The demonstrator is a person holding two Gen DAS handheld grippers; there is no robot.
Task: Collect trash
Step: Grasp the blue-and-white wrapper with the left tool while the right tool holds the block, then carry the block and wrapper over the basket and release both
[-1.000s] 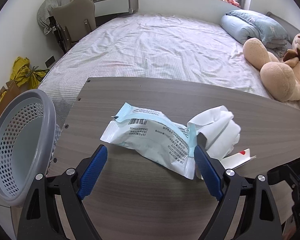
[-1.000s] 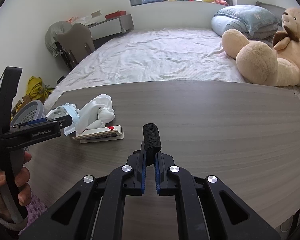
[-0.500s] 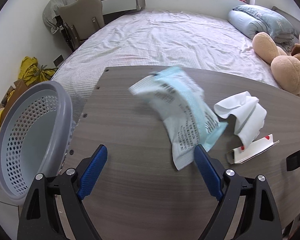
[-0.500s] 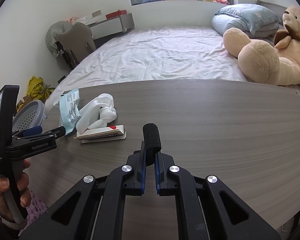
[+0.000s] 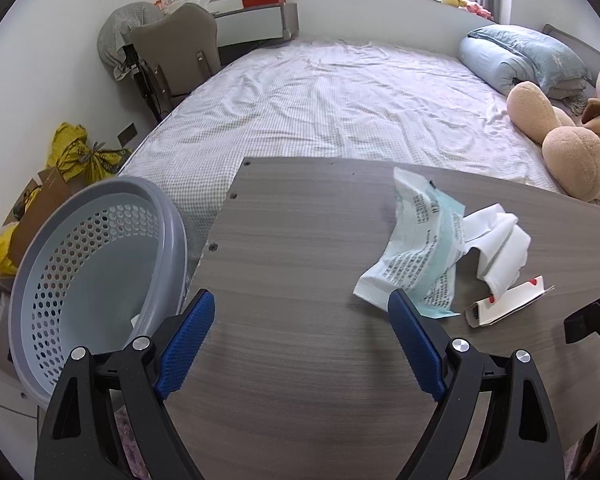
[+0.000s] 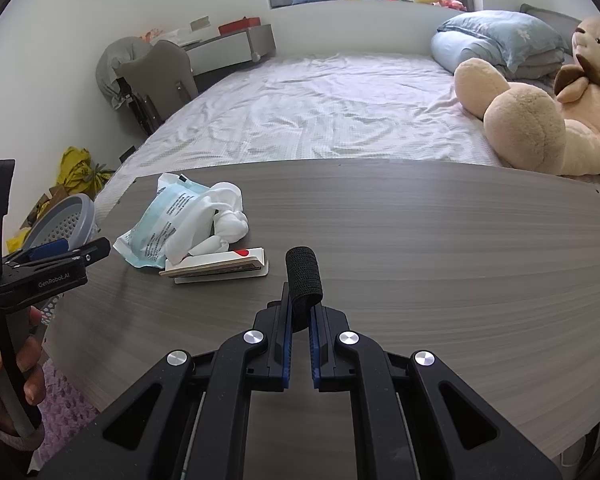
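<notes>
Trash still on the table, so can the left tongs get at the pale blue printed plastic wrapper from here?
Probably yes: the left tongs are open, the pale blue printed plastic wrapper lies just ahead, unblocked.

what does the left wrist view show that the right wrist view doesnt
Only the left wrist view shows the inside of the grey basket and the open left gripper from behind, nothing between its fingers.

Only the right wrist view shows the right gripper shut on a black roll, the hand holding the left gripper, and the table's bare right side.

Both show the blue-white wrapper, white tissue, flat card box and the bed.
</notes>
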